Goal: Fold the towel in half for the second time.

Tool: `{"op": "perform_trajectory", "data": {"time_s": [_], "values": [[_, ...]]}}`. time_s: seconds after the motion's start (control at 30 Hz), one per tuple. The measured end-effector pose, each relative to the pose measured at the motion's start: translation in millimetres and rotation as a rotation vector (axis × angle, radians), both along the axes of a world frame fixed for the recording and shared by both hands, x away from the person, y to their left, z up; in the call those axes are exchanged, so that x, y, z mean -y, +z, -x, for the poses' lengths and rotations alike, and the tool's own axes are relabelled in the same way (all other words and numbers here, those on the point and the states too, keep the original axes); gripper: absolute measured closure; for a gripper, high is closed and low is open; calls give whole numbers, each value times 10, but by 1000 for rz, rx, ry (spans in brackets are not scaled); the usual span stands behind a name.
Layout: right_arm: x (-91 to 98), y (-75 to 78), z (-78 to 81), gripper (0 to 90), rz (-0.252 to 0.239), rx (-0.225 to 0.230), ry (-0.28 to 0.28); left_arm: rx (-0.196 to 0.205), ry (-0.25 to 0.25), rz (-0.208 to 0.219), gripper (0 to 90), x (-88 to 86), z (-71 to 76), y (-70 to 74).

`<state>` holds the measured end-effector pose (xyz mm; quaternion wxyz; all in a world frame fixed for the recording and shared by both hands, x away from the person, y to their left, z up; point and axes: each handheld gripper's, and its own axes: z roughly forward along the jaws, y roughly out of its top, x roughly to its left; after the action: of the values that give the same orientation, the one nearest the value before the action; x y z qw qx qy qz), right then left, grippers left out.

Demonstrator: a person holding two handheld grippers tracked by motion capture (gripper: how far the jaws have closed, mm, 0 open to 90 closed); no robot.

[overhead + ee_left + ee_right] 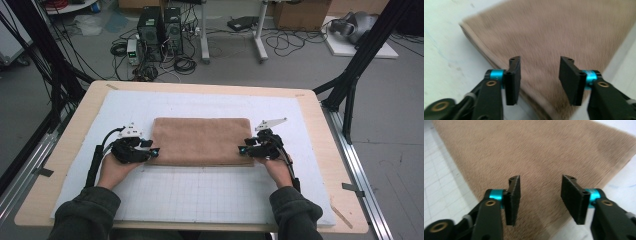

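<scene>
A tan towel (200,141) lies folded flat in a rectangle on the white mat. My left gripper (154,151) is at its near left corner, and my right gripper (242,149) is at its near right corner. In the left gripper view the left gripper (540,65) stands open above the towel (564,32), close to its hemmed corner, with nothing pinched. In the right gripper view the right gripper (541,185) is likewise open over the towel (536,150) near its edge. Both views are slightly blurred.
The white gridded mat (215,195) covers most of the wooden table (70,150). Black frame posts (350,85) stand at the table's sides. Computer towers (160,32) and cables sit on the floor beyond the far edge.
</scene>
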<state>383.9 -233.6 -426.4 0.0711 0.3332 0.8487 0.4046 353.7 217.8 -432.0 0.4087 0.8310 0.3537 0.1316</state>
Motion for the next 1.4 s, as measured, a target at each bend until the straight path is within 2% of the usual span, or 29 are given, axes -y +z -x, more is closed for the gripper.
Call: {"op": "perform_trajectory", "data": {"time_s": [0.03, 0.1, 0.23, 0.33, 0.47, 0.6, 0.73, 0.83, 1.03, 1.17, 1.3, 1.4], "values": [[-7, -24, 17, 558, 6, -10, 0, -18, 4, 5, 623, -12, -19, -43], [-21, -79, 46, 575, 10, -11, 7, -40, 26, 56, 630, -47, -36, -82], [-26, -112, 90, 575, 11, 11, 2, -24, 16, 29, 629, -31, -25, -77], [-33, -104, 92, 543, 12, 8, 2, -20, 19, 30, 610, -26, -19, -74], [-39, -85, 100, 455, 5, 22, -12, -13, 29, 35, 508, -35, -9, -52], [-24, -49, 118, 345, -23, 38, -41, -19, 32, 51, 416, -37, 6, -38], [-11, -4, 146, 298, -54, 46, -60, 12, 31, 44, 347, -24, 53, 11], [-30, 33, 179, 279, -86, 50, -46, 27, 38, 55, 324, -41, 95, 54], [-125, 90, 258, 261, -69, 87, -17, 49, 52, 83, 283, -92, 187, 120], [-159, 118, 317, 235, -55, 107, 4, 45, 60, 97, 279, -131, 257, 91], [-154, 142, 361, 203, -62, 99, 11, 31, 62, 92, 269, -162, 309, 70], [-139, 162, 417, 199, -71, 125, 10, 42, 59, 113, 251, -163, 350, 117]]}}
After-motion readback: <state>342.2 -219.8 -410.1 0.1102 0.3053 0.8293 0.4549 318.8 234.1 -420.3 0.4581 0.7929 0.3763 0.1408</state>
